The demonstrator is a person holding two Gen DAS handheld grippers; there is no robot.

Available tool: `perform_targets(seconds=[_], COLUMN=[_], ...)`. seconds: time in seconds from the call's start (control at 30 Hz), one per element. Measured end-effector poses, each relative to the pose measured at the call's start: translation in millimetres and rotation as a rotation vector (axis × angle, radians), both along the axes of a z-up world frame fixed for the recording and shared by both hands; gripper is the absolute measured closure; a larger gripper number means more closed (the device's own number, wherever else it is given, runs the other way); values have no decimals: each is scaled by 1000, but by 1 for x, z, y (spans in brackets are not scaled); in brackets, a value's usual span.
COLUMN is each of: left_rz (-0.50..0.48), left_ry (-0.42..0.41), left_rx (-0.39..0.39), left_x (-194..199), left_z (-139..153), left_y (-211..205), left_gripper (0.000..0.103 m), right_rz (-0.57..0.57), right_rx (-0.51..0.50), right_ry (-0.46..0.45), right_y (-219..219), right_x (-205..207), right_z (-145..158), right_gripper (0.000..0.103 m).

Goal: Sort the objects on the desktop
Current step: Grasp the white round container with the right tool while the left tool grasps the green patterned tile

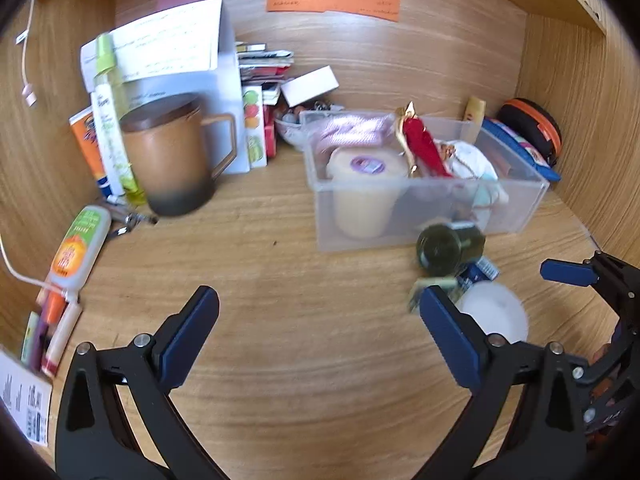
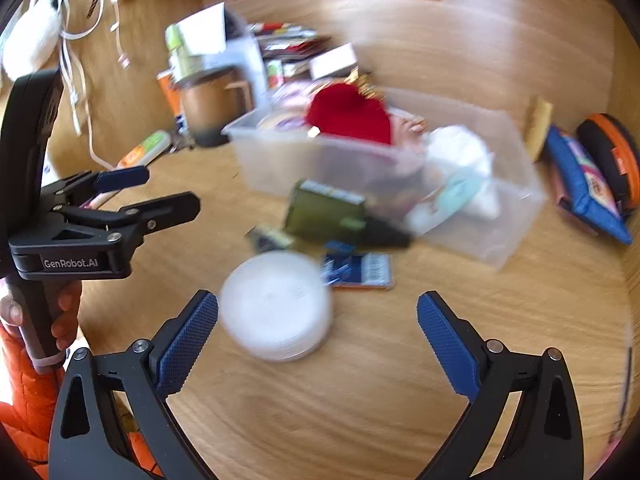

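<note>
A clear plastic bin stands on the wooden desk, holding a cream jar, a red ornament and cloths. In front of it a dark green bottle lies on its side, next to a blue packet and a white round container. My left gripper is open over bare wood, with nothing in it. My right gripper is open. The white container lies just inside its left finger, and nothing is gripped. One of its fingers shows at the right in the left wrist view.
A brown mug, tubes and a white box with papers stand at the back left, beside stacked booklets. A glue bottle and cables lie far left. A blue pouch and an orange-black case lie right. Wooden walls enclose the desk.
</note>
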State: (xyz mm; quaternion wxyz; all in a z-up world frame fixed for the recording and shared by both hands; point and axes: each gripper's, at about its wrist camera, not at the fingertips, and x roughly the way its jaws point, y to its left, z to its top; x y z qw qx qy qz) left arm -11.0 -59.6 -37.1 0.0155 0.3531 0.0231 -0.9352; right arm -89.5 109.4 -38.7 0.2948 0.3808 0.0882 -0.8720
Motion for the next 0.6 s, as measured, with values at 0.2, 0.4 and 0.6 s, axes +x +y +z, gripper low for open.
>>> perform_targets(seconds=[0.2, 0.4, 0.6], left_rz=[-24, -14, -44], left_ry=[-4, -27, -31], left_rx=[20, -19, -1], left_x=[15, 17, 16], left_z=[-9, -20, -23], left_y=[-9, -8, -3], left_gripper=[1, 1, 1], right_rz=[-10, -34, -30], right_rx=[29, 63, 60], right_ry=[-20, -44, -50], right_y=[-17, -28, -30], right_x=[6, 1, 4], right_z=[-14, -23, -23], right_gripper=[3, 10, 40])
